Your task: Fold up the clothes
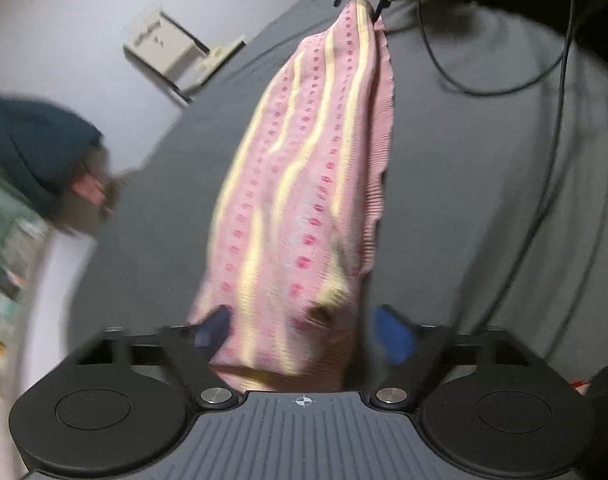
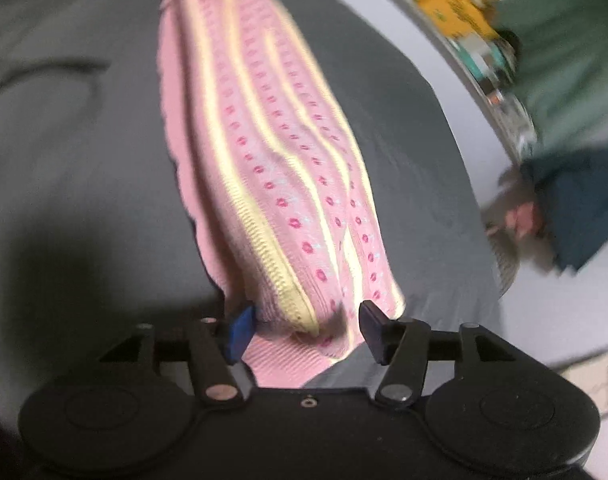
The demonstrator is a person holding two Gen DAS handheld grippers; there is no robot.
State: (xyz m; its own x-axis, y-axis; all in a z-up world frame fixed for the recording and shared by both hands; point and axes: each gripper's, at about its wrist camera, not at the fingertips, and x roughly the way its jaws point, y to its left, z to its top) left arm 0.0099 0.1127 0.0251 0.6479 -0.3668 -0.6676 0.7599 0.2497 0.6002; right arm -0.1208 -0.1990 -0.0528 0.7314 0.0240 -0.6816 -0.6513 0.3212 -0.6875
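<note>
In both views the pink striped garment (image 1: 304, 184) (image 2: 264, 168) stretched from frame top down between the spread, unclamped jaws of the left gripper (image 1: 304, 330) and right gripper (image 2: 306, 330).

Readable text: none can be made out.
Yellow box (image 2: 456, 12) on the cluttered shelf: dark print is seen, too blurred to be read.

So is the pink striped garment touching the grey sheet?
Touching. In the right wrist view the pink striped garment lies flat along the grey sheet, with no gap beneath it.
</note>
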